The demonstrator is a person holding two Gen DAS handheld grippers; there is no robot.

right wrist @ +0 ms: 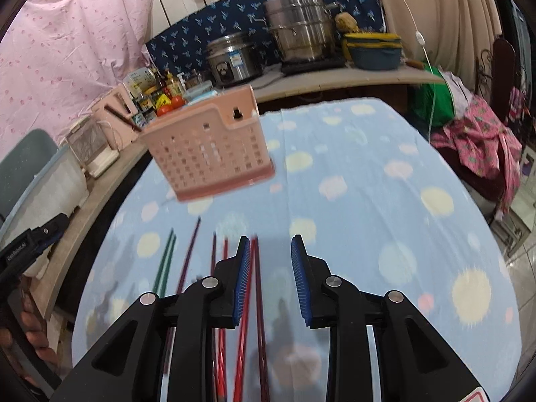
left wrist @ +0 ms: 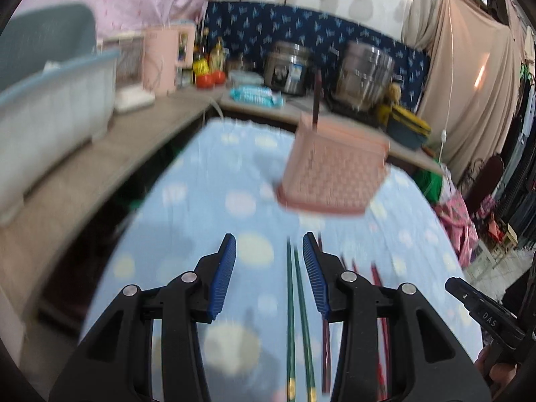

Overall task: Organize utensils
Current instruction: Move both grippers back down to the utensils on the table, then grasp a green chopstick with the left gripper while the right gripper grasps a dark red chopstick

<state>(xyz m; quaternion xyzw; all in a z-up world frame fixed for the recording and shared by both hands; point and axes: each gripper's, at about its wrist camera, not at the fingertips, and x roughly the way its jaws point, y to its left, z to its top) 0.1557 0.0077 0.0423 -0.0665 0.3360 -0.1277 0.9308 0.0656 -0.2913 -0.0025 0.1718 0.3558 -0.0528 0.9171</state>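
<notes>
**Both tools over the chopsticks**

Left tool is part open, empty, green chopsticks below its gap. Right tool is part open, empty, over red chopsticks. All lie on the table near the pink basket.

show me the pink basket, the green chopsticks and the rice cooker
pink basket [right wrist: 207, 154]: right wrist view, perforated front wall
green chopsticks [left wrist: 290, 301]: left wrist view, mid shaft
rice cooker [right wrist: 231, 57]: right wrist view, steel side
</notes>
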